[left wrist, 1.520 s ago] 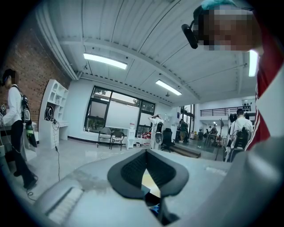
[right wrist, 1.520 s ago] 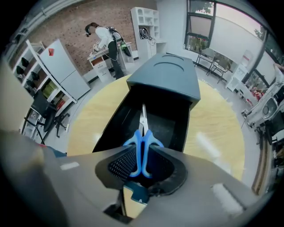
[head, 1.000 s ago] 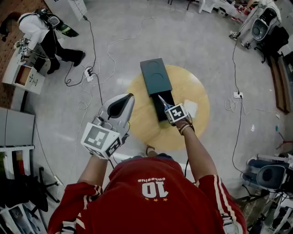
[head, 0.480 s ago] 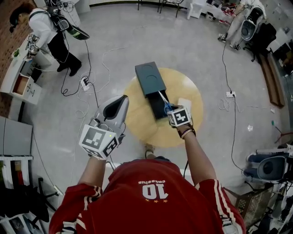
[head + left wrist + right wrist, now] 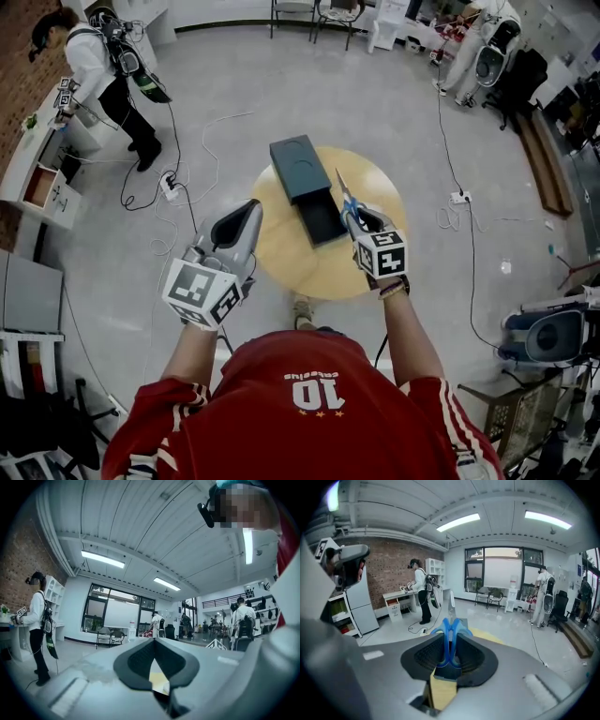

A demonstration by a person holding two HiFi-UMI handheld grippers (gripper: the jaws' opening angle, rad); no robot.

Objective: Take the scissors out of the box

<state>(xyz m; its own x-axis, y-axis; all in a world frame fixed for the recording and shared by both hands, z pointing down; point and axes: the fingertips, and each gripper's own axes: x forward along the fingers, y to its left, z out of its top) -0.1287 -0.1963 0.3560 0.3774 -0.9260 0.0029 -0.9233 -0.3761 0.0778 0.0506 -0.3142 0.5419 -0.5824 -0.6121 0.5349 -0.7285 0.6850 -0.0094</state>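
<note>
The blue-handled steel scissors (image 5: 348, 201) are already clear of the box, held above the right side of the round yellow wooden table (image 5: 302, 270); the right gripper (image 5: 366, 223) is clamped on the two handle loops, with the blades closed and pointing away from the person; in the right gripper view the loops sit squeezed between the dark ribbed pads (image 5: 424, 656).

The scissors look light and stiff; the smooth plastic loops could slip or swivel in the pads (the long blade end acts as a lever), so the loops, or the pivot just beyond them, seem the safest hold, well away from the point.

The left gripper (image 5: 246, 217) is pressed closed on nothing, raised off the table's left edge.

The dark green rectangular box (image 5: 330, 234) lies open at the table's middle; its matching lid (image 5: 298, 165) touches its far end and reaches the far rim; bare tabletop lies right of the box and nearer the person, room enough to set the scissors down, though the rim is close.
</note>
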